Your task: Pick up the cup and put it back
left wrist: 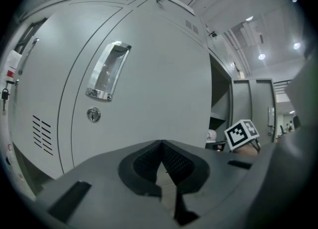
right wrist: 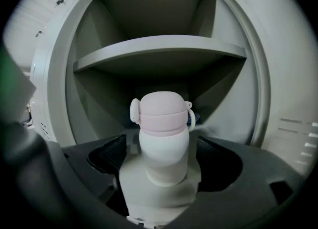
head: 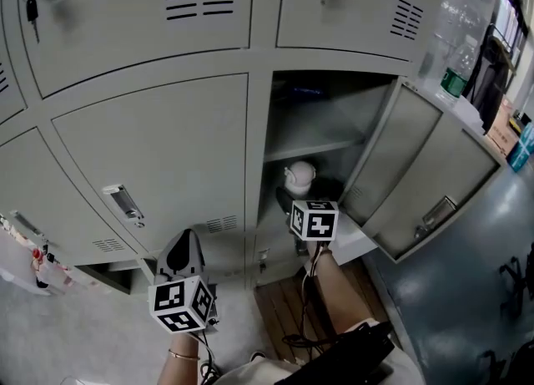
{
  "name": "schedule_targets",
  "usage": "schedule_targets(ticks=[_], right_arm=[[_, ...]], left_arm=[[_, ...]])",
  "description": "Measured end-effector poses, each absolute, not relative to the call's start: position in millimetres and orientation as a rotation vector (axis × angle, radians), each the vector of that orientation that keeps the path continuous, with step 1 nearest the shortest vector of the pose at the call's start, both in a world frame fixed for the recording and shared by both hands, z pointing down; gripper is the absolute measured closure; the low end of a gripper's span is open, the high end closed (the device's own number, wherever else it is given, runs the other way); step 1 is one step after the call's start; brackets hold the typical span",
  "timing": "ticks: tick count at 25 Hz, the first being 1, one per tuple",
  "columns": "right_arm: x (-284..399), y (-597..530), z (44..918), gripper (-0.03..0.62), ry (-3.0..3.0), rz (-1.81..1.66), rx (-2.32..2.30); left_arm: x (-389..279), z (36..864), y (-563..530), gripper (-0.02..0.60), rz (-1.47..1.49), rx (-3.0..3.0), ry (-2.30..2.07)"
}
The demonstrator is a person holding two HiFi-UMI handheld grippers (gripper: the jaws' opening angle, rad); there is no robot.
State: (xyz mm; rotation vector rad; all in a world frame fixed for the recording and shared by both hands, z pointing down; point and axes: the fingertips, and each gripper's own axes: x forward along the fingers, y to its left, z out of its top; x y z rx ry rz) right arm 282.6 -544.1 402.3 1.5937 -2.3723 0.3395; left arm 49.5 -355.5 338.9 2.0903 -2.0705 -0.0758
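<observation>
The cup, white with a pale pink lid and a small side loop, stands upright on the floor of the open locker, under its shelf. In the head view the cup sits just inside the locker opening, beyond my right gripper's marker cube. My right gripper is open: its jaws flank the cup's lower body with a gap on each side, the pads clear of it. My left gripper is shut and empty, held low before a closed locker door.
The open locker's door swings out to the right. Closed lockers with handles and vents fill the left and top. A green-capped bottle stands at the far right. A wooden board lies on the floor below the locker.
</observation>
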Motion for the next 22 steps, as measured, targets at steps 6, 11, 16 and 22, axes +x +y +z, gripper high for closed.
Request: schedule_targets(ticks=[6,11,16,22], right_arm=[[282,-565,411,0.160,-2.359,0.378,1.587],[275,-573,413,0.157,-2.380,0.414,1.552],[270,-582,418,0.158,-2.416,0.446,1.539],[273,-585,423,0.223,-2.369,0.415,1.576]], left_arm=[[46,341,-355,0.578,-0.071,2.069,-2.088],[43,342,-353,0.578,-0.064,2.057,-2.099],[43,342,-350,0.578,-0.050,2.061,-2.104],[37,342,-345,0.578,-0.040,2.052,-2.116]])
